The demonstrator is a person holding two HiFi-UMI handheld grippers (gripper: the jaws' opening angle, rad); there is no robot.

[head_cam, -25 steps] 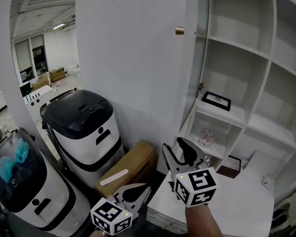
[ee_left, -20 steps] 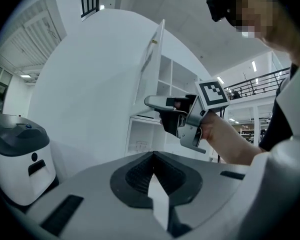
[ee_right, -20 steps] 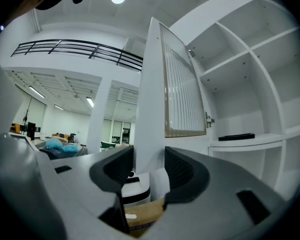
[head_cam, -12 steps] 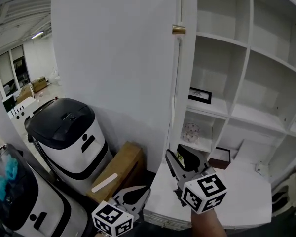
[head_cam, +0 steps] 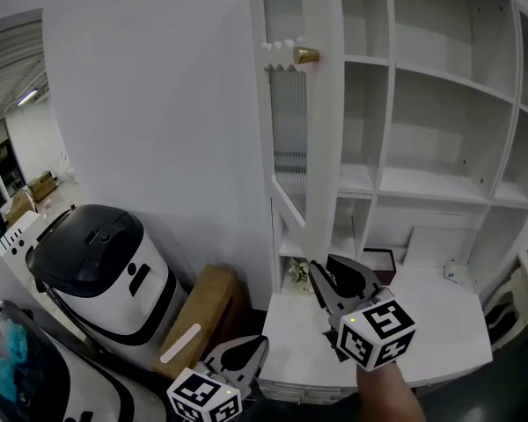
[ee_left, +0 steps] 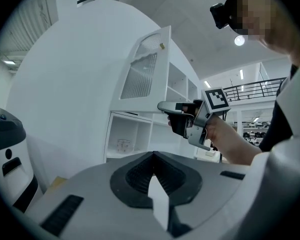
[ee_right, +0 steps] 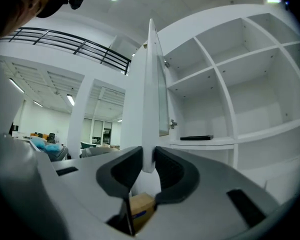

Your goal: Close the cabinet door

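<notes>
- The door (head_cam: 321, 165) stands part-way open, swung out from the white shelves (head_cam: 440, 183). It has a ribbed glass panel and a gold knob (head_cam: 305, 55) high up.
- The right gripper (head_cam: 324, 269) is held roughly level at the bottom of the door. Its fingers have just been closing.
- In the right gripper view, the door's (ee_right: 150, 94) lower edge runs down between the fingers of the right gripper (ee_right: 147, 156). The pads sit against it on both sides, so it has hold of the door.
- The left gripper (head_cam: 257, 343) is low and off to the left, well away from the door. In its own view the fingers of the left gripper (ee_left: 152, 154) are together, and I see nothing between them.
- The left gripper view also shows the door (ee_left: 145, 74) angled out from the shelves, with the right gripper (ee_left: 165, 106) up at it.
- A white bin (head_cam: 97, 262) with a black lid stands on the floor left of the shelves. A cardboard box (head_cam: 198, 315) lies between the bin and the shelves.
</notes>
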